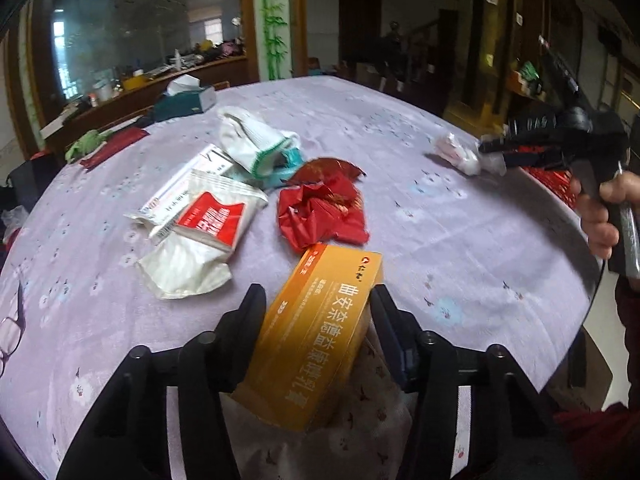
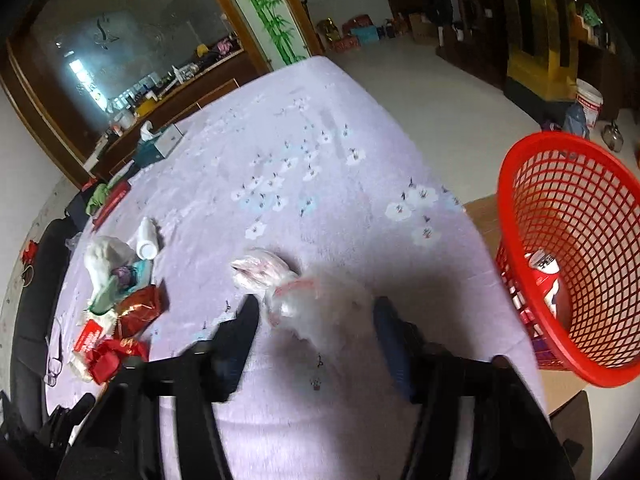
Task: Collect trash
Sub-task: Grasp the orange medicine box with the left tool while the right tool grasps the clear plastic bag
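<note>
While the left gripper (image 1: 318, 300) clamps an orange box (image 1: 320, 332) above the purple table (image 1: 460, 220), the right gripper (image 2: 316, 312), fingers spread, straddles a crumpled plastic wrapper (image 2: 288, 288); both seem bound for the red basket (image 2: 568, 240) just beside the table.

The left wrist view looks forward low over the lilac flowered tablecloth (image 1: 460, 216), close above a long orange cardboard box (image 1: 320, 332), facing a mirrored wooden cabinet (image 1: 120, 40). The right wrist view sits higher, tilted down from the table's right side beside a red plastic mesh basket (image 2: 580, 248). Both share the crumpled red foil wrappers (image 1: 324, 208) and that cabinet.
</note>
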Tool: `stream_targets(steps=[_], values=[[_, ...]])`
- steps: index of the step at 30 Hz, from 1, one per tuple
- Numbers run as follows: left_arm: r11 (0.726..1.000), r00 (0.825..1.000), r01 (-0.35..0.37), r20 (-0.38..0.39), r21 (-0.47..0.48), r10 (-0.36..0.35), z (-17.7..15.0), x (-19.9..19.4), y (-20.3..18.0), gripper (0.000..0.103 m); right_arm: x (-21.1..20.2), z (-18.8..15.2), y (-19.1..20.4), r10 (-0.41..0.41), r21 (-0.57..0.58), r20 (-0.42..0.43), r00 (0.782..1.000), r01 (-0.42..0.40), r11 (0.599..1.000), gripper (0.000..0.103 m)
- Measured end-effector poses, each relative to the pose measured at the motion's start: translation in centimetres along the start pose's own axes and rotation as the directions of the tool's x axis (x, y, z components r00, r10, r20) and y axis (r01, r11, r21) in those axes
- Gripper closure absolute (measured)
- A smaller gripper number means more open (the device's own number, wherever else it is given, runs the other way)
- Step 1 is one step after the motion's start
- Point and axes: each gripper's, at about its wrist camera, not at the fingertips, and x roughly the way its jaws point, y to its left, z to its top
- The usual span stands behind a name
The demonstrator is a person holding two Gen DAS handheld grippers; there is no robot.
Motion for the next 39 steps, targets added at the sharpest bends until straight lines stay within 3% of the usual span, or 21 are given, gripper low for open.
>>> stream_targets(steps=[2,4,10,11,13,14,15,16,25,27,29,30,35,39], values=[[0.999,0.999,0.041,0.026,-0.016,-0.041,0.1,-0.5,0.0,0.079,0.2,-0.4,0.2,0.009,-0.002,-0.003,1.000,-0.009,1.000,0.072],[0.999,0.999,0.046,0.024,-0.020,-0.046,0.2,-0.7,-0.1,0.081,-0.2,-1.0,0.5,0.005,-0.004,0.016,1.000,-0.005,1.000,0.079],[0.997,0.998,0.069,0.003,-0.031,-0.069,0.2,-0.8,0.1,0.081,-2.7,-2.6,1.6,0.036,-0.035,0.074,0.997,-0.033,0.999,0.083],[0.997,0.998,0.066,-0.002,-0.046,-0.066,0.1,-0.8,0.5,0.077,-3.2,-2.8,2.0,0.045,-0.047,0.082,0.996,-0.041,0.998,0.083],[0.995,0.996,0.083,-0.013,-0.060,-0.084,0.0,-0.9,1.0,0.056,-4.1,-3.2,2.6,0.067,-0.062,0.094,0.993,-0.061,0.996,0.083],[0.995,0.997,0.074,-0.012,-0.067,-0.075,-0.1,-1.1,1.3,0.040,-4.6,-3.4,2.9,0.079,-0.075,0.099,0.992,-0.072,0.995,0.083],[0.995,0.998,0.061,-0.014,-0.074,-0.062,-0.2,-1.2,1.6,0.032,-5.0,-3.6,3.3,0.090,-0.088,0.102,0.991,-0.081,0.993,0.083],[0.995,0.998,0.065,-0.024,-0.072,-0.066,-0.3,-1.1,1.8,0.032,-5.2,-3.7,3.7,0.095,-0.094,0.103,0.990,-0.086,0.992,0.083],[0.997,0.993,0.046,-0.109,-0.060,-0.052,-0.9,1.2,1.5,0.033,-6.3,-5.5,6.0,0.172,-0.155,0.084,0.981,-0.158,0.975,0.083],[0.995,0.992,0.042,-0.111,-0.092,-0.052,-0.8,1.5,1.7,0.041,-6.4,-6.1,6.5,0.186,-0.172,0.074,0.980,-0.171,0.970,0.082],[0.996,0.995,0.019,-0.101,-0.084,-0.028,-0.8,1.6,1.5,0.055,-6.2,-6.6,7.0,0.193,-0.188,0.065,0.979,-0.178,0.966,0.082],[0.996,0.995,0.017,-0.096,-0.084,-0.025,-0.8,1.5,1.5,0.057,-6.2,-6.8,7.2,0.194,-0.193,0.063,0.979,-0.179,0.965,0.082],[0.992,0.996,0.040,-0.069,-0.117,-0.048,-1.0,0.9,1.5,0.057,-5.8,-8.0,8.4,0.207,-0.219,0.045,0.977,-0.192,0.957,0.082],[0.992,0.999,0.041,-0.001,-0.118,-0.042,-0.7,-1.0,1.1,0.057,-5.7,-9.0,9.3,0.198,-0.245,0.050,0.979,-0.180,0.953,0.082]])
